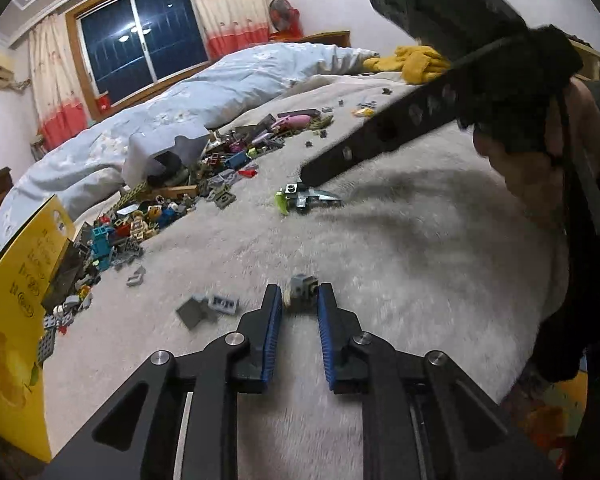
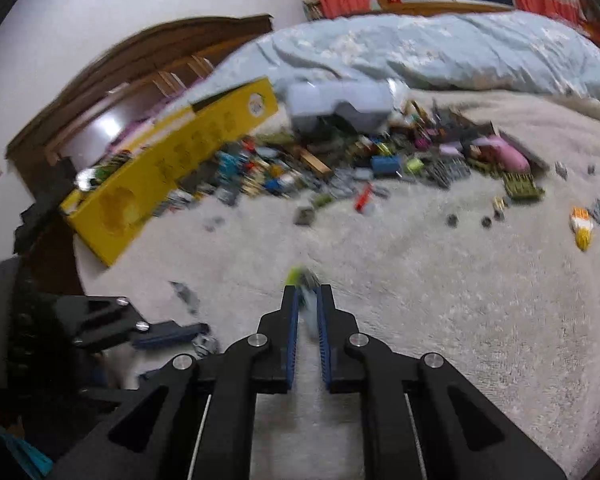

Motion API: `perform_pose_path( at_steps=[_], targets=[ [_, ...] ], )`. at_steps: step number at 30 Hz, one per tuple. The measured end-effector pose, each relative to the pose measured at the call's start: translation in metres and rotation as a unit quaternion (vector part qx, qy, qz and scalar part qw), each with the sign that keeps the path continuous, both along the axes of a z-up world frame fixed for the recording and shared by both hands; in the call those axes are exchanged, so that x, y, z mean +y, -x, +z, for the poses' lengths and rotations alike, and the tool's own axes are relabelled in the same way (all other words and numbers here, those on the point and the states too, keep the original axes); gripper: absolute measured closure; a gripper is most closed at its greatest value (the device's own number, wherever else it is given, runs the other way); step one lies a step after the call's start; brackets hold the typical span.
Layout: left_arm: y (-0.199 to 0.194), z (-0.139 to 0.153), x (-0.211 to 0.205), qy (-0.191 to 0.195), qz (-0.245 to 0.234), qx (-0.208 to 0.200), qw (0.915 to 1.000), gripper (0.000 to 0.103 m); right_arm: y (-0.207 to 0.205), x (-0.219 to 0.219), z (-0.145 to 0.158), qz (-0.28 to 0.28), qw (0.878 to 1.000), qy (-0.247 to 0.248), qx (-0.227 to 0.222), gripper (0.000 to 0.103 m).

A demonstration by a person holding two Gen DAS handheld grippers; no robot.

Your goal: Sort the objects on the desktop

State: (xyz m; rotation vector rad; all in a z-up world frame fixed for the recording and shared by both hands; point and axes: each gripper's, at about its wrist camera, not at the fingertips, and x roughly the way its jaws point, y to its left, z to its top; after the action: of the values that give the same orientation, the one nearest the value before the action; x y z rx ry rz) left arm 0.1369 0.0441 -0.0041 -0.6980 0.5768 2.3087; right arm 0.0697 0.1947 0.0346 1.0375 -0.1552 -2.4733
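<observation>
Two grippers, each set on one loose brick piece away from the heap.
My left gripper (image 1: 299, 300) brackets a small grey brick assembly (image 1: 301, 289), jaws apart; I can't tell contact. My right gripper (image 2: 308, 300) looks nearly closed around the lime-and-grey piece (image 2: 302, 278), though blur hides the grip, on the fluffy blanket (image 1: 400, 280), well apart from the brick pile (image 1: 188, 184) by the yellow box (image 1: 12, 320).

I see blue ribbed pads (image 1: 274, 322) on my black left gripper (image 1: 299, 300), with a grey brick (image 1: 301, 290) between them. At centre sits a lime-green and grey piece (image 1: 300, 197) on the pale beige fuzzy blanket (image 1: 400, 280). At left is a yellow box (image 1: 16, 300), beyond it a many-coloured brick pile (image 1: 204, 176). The quilt (image 1: 220, 88) is light blue; the curtains (image 1: 56, 80) are cream fading to coral.
</observation>
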Motion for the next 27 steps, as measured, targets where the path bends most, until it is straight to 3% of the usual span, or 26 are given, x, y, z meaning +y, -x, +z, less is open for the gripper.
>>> perform_pose_path(
  at_steps=[4, 8, 12, 22, 27],
  targets=[
    [-0.006, 0.003, -0.007, -0.009, 0.006, -0.002, 0.9999, 0.083, -0.015, -0.031, 0.001, 0.086, 0.996, 0.001, 0.005, 0.094],
    [-0.014, 0.002, -0.001, 0.018, -0.003, 0.029, 0.9994, 0.083, -0.021, -0.055, -0.012, 0.144, 0.989, -0.003, -0.021, 0.094],
    [-0.018, 0.000, 0.005, 0.036, -0.010, 0.046, 0.9982, 0.084, -0.027, -0.052, -0.011, 0.153, 0.988, 0.006, -0.016, 0.094],
    [-0.019, -0.008, 0.013, 0.071, -0.007, 0.052, 0.9961, 0.086, -0.034, -0.071, -0.017, 0.162, 0.984, -0.080, -0.005, 0.095],
    [-0.020, -0.009, 0.015, 0.088, 0.007, 0.045, 0.9951, 0.087, -0.033, -0.072, -0.022, 0.148, 0.985, -0.082, -0.020, 0.096]
  ],
)
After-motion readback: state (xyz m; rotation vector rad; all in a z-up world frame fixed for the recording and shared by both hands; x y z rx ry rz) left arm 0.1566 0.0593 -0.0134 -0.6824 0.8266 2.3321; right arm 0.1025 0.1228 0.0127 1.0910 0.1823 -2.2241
